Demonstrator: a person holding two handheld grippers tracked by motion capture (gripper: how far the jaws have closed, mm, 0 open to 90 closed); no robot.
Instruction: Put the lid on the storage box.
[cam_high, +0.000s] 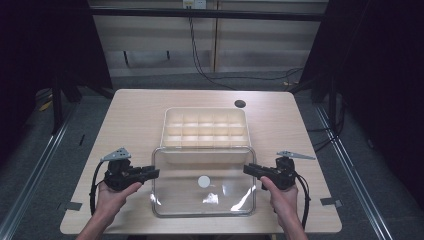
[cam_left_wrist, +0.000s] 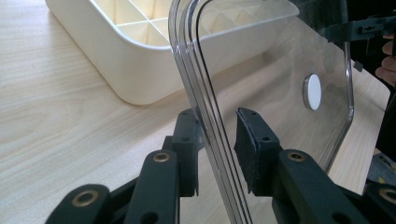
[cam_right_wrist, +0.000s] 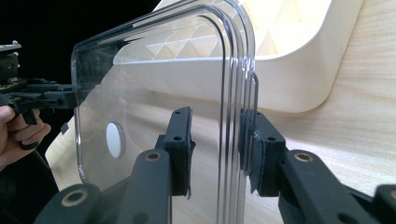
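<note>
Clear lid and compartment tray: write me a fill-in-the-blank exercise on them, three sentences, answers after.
1. The clear lid has a small round white ____ near its middle.
2. The cream tray behind the lid is divided into many ____.
3. The left gripper and the right gripper meet the lid at its two opposite ____.

Missing words: disc; compartments; side edges

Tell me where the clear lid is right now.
In the high view the clear lid sits at the table's near edge, just in front of the cream divided tray, between the two hand-held grippers.
</note>
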